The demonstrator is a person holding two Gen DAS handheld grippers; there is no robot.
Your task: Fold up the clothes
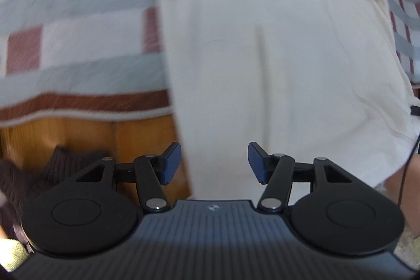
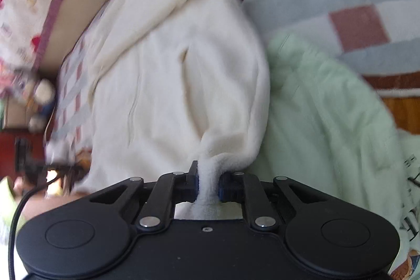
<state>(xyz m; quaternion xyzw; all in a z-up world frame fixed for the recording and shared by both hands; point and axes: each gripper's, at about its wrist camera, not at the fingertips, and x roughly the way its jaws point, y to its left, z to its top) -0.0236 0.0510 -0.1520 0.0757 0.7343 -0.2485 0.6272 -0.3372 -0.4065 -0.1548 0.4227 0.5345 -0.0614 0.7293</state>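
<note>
Cream fleece garment [image 2: 170,75] is pinched at its near edge between the pads of the right tool [image 2: 208,184], clamped tight on a bunched fold, likely to lift that edge for folding. Left tool [image 1: 214,163] hangs over the same garment with pads apart, nothing between them, probably lining up a second grab. Garment lies spread on the bed's checked blanket [image 1: 78,4], partly hanging past the bed edge. Pale green garment [image 2: 328,122] lies just beside it, touching along one side.
</note>
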